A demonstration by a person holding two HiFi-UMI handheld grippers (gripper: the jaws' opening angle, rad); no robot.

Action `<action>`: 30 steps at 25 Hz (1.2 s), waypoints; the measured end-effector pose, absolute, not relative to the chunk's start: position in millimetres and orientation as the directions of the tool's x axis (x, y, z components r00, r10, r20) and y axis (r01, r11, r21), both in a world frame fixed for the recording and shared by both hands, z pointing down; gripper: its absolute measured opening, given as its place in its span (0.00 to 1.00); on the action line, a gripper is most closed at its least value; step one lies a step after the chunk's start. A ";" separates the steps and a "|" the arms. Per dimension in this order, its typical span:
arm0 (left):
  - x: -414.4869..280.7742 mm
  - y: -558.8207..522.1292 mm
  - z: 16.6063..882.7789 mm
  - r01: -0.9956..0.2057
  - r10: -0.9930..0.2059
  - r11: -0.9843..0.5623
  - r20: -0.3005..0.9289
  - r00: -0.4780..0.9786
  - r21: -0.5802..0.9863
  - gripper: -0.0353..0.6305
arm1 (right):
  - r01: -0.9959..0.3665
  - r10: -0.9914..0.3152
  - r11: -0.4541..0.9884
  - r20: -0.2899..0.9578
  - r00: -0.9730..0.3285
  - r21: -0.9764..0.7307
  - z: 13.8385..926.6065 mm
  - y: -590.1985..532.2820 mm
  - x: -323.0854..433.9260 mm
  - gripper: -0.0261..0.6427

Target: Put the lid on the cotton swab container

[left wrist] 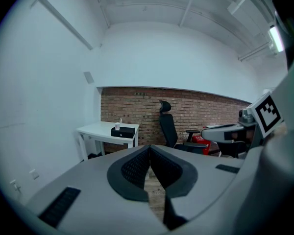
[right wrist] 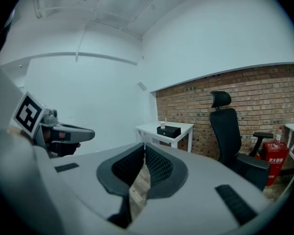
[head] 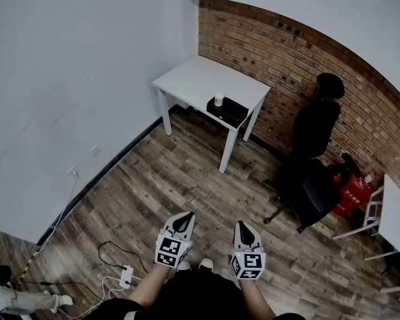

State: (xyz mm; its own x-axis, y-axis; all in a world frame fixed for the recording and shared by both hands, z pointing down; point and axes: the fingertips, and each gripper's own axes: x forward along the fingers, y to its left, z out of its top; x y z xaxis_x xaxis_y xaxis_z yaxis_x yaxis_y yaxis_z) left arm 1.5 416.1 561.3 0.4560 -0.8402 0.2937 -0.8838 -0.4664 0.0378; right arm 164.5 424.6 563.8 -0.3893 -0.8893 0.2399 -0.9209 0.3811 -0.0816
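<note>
In the head view the person is standing on the wooden floor point(head: 187, 172), well apart from the white worktop point(head: 193, 79) in the corner by the brick wall. The left gripper point(head: 185, 217) and the right gripper point(head: 243, 226) are hanging low in front of the body, side by side, both empty. The cotton swab container point(head: 218, 100) is showing as a small white cylinder at the black box point(head: 227, 110) near the worktop's front edge; whether it is standing on the box or just behind it cannot be told, and no separate lid can be made out from here. A black office chair point(head: 313, 152) is standing to the right.

In the left gripper view the fingers point(left wrist: 132, 166) are pressing together at their tips with nothing between them, pointing toward the far-off worktop.

In the right gripper view the fingers point(right wrist: 159, 168) are likewise meeting at their tips, gripping nothing, with only floor showing through the slot below.

The task is looking not yet begun. The risks are lying ahead: the container is appearing small and light, so a gripper arriving with its fingers pressed together could be nudging it over or off the front edge. The lid is likely small too, so pinching it off-centre could be tilting it and seating it crooked. Nothing is steadying the container unless one gripper is bracing it.
</note>
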 end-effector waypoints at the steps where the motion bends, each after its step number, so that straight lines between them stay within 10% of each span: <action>1: 2.2 414.8 562.3 -0.885 -0.839 -0.465 0.298 0.455 0.042 0.07 | -0.920 -0.888 0.385 0.241 -0.392 -0.076 564.0 422.8 164.4 0.07; 30: 14.9 357.2 551.3 -0.885 -0.849 -0.466 0.280 0.449 0.006 0.07 | -0.898 -0.864 0.437 0.250 -0.437 -0.060 564.4 367.9 158.3 0.07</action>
State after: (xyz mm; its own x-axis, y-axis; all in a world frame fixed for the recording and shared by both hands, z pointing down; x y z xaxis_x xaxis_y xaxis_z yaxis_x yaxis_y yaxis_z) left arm 14.9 357.2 551.3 0.4493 -0.8485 0.2795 -0.8846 -0.4663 0.0063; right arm 158.3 367.9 564.4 -0.4371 -0.8639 0.2500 -0.8976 0.4367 -0.0604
